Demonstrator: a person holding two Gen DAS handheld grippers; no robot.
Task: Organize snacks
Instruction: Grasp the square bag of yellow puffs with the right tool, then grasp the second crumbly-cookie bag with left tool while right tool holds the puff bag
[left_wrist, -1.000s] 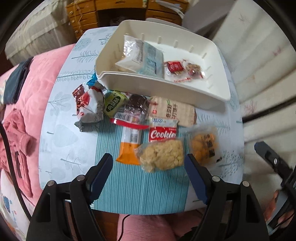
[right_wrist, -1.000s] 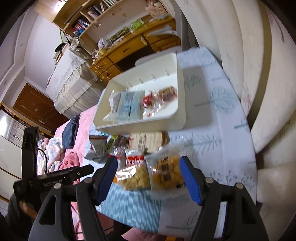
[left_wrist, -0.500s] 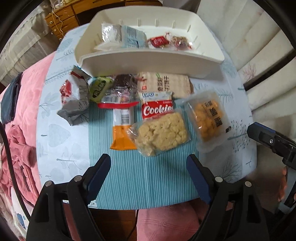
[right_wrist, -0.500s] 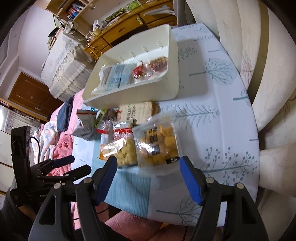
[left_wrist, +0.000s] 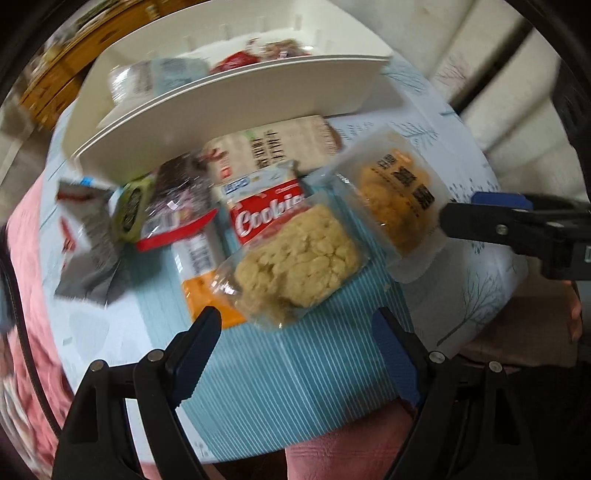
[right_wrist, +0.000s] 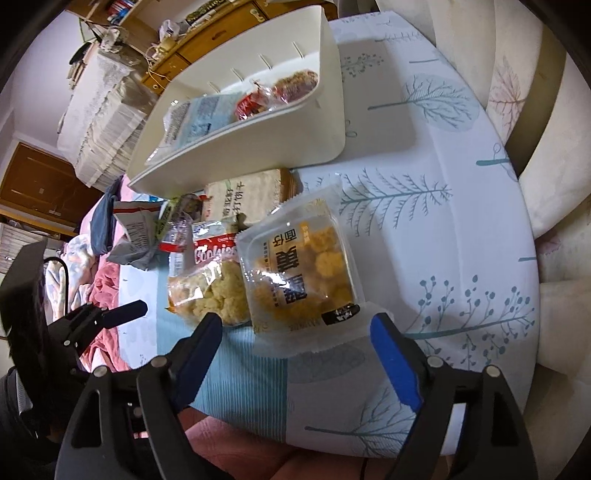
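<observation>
While both tools hung above the snack pile, the left gripper (left_wrist: 295, 325) stood with its blue-padded fingers (left_wrist: 197, 350) wide apart and empty, just short of the clear packet of pale crumbly biscuits (left_wrist: 295, 258). The right gripper (right_wrist: 295, 332), whose fingers (right_wrist: 393, 365) had just been opening, stood wide with nothing pressed between them, near the clear packet of orange puffs (right_wrist: 303, 273). Both packets lay on the counter (right_wrist: 424, 229) covered in a tree-printed cloth, beside a red cookie pack (left_wrist: 266, 214) and in front of the white plastic bin (right_wrist: 328, 110) already containing several wrapped snacks.
</observation>
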